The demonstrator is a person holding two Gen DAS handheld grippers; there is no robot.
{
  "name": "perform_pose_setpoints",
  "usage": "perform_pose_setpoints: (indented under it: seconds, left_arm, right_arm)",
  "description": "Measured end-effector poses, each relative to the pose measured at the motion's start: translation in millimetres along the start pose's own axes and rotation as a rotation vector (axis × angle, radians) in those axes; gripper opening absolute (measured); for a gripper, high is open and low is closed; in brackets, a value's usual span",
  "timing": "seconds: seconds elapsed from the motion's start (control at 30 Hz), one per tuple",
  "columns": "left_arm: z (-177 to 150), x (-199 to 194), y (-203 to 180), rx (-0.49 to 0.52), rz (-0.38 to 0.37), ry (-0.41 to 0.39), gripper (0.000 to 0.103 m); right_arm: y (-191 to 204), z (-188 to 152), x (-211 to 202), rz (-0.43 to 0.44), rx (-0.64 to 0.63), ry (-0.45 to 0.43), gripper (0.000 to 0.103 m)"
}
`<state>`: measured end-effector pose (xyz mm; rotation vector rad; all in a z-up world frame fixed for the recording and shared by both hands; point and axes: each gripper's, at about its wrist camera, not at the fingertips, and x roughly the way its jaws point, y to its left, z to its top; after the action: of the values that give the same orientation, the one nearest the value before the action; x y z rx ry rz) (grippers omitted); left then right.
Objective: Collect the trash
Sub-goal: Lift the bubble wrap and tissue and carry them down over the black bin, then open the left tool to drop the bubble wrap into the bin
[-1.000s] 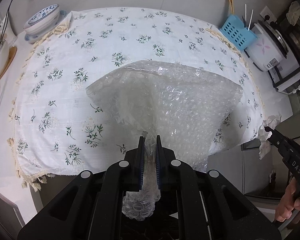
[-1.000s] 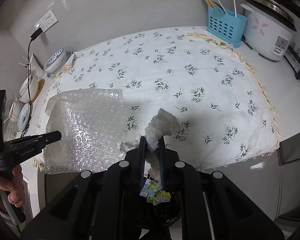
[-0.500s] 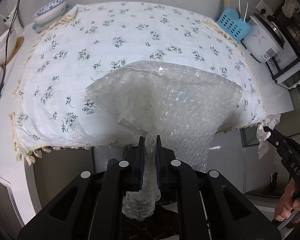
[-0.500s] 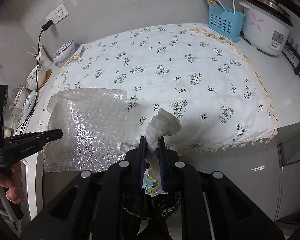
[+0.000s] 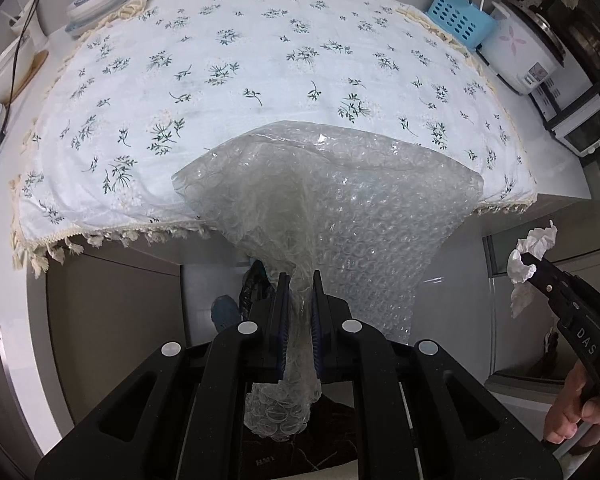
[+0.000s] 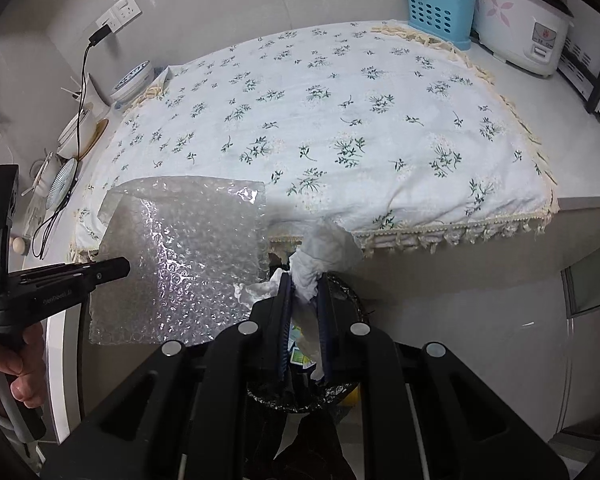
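My left gripper point(image 5: 297, 280) is shut on a clear sheet of bubble wrap point(image 5: 340, 208), held in the air in front of the counter's front edge; it also shows in the right wrist view point(image 6: 180, 256). My right gripper point(image 6: 305, 280) is shut on a crumpled white tissue point(image 6: 324, 252), also seen at the right of the left wrist view point(image 5: 530, 256). Below the right gripper is a bin with a black liner point(image 6: 344, 284) holding coloured wrappers point(image 6: 298, 356).
A counter with a white floral tablecloth point(image 5: 260, 60) lies ahead. A blue utensil basket point(image 6: 440, 12) and a white rice cooker point(image 6: 520, 28) stand at the back right. Blue-patterned bowls point(image 5: 96, 0), a cable point(image 6: 80, 92) and dishes are at the left.
Both grippers have pulled back and down from the counter with their loads. The bubble wrap has come off the tablecloth, and the tissue now hangs over the bin.
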<state>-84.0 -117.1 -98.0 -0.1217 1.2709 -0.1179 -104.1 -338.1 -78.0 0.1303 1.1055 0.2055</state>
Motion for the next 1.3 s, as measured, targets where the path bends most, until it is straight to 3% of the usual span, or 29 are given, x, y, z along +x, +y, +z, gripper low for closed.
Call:
perform_pose_setpoints:
  seconds: [0.57,1.3]
  left_arm:
    - [-52.0,60.5,-5.5,-0.014,0.003,0.057,0.009]
    - [-80.3,144.5,-0.7,-0.028,0.122,0.155,0.009]
  right_arm:
    - [-13.4,-50.1,36.5,-0.002,-0.012,0.051,0.012]
    - [-19.3,-93.5,98.7,0.002,-0.022,0.201,0.012]
